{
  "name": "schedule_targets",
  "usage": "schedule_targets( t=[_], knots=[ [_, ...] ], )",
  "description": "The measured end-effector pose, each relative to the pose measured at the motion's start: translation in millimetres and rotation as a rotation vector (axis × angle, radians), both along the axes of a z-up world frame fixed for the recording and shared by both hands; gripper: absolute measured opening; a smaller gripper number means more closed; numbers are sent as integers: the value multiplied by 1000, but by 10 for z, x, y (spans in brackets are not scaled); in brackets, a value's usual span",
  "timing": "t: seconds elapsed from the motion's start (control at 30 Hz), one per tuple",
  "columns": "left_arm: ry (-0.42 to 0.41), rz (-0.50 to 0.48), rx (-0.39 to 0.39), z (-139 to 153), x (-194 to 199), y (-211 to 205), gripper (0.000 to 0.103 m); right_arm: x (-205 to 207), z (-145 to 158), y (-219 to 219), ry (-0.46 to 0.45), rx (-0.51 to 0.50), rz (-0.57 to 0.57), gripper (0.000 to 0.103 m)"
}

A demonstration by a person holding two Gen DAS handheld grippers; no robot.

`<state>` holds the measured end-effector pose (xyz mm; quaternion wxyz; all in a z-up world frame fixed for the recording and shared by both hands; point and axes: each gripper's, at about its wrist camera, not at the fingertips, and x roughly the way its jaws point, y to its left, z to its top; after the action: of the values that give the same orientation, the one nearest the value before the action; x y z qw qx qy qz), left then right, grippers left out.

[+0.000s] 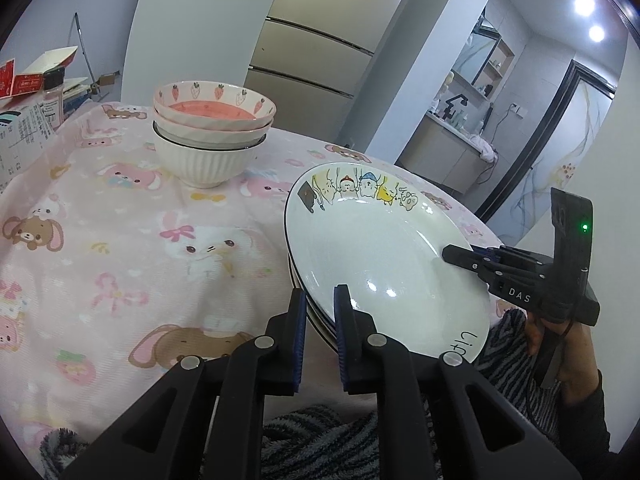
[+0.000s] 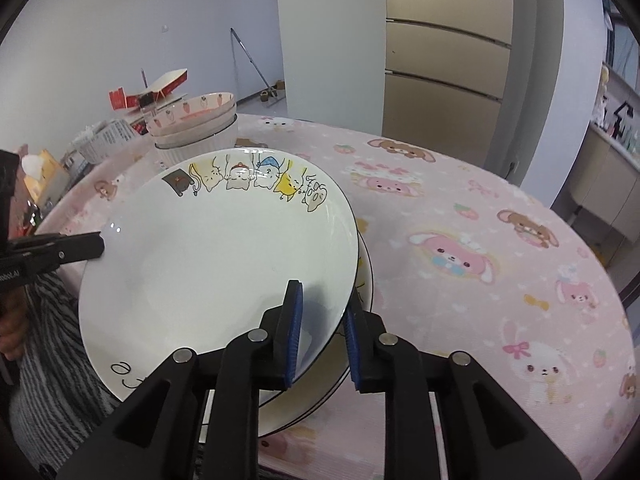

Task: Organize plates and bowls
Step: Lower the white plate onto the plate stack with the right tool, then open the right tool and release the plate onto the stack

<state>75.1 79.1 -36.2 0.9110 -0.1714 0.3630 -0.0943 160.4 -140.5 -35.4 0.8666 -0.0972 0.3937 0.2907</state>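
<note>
A white plate with cartoon cats [image 1: 380, 248] [image 2: 216, 256] lies on top of a stack of plates [image 2: 366, 280] near the table's front edge, shifted a little off the ones below. My left gripper [image 1: 320, 320] [image 2: 100, 245] straddles its left rim, pads narrowly apart with the stacked rims between them. My right gripper [image 2: 322, 328] [image 1: 447, 254] straddles the opposite rim, one pad over the plate's face and the other just outside the edge. Further back, two pink strawberry bowls sit nested in a white ribbed bowl [image 1: 212, 128] [image 2: 196, 128].
A pink cartoon tablecloth [image 1: 120, 240] [image 2: 460, 240] covers the round table. Boxes and a spice jar [image 1: 52, 92] crowd the far left edge. A person's striped sleeve [image 1: 508, 344] is at the near edge. A fridge [image 1: 304, 60] stands behind.
</note>
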Motion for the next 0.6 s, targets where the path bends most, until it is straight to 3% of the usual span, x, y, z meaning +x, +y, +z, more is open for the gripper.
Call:
schedule_targets(
  t=[0.17,0.33,0.6],
  knots=[
    [-2,3,26,8,-1,-31,15,-55,38,30,-42,-48,5,20],
    [-10,-6,59,8,8,-70,14,-146,46,120,-131,-166,-2,23],
    [-13,-14,90,6,19,-116,14,-114,-10,110,-137,-227,-8,24]
  ],
)
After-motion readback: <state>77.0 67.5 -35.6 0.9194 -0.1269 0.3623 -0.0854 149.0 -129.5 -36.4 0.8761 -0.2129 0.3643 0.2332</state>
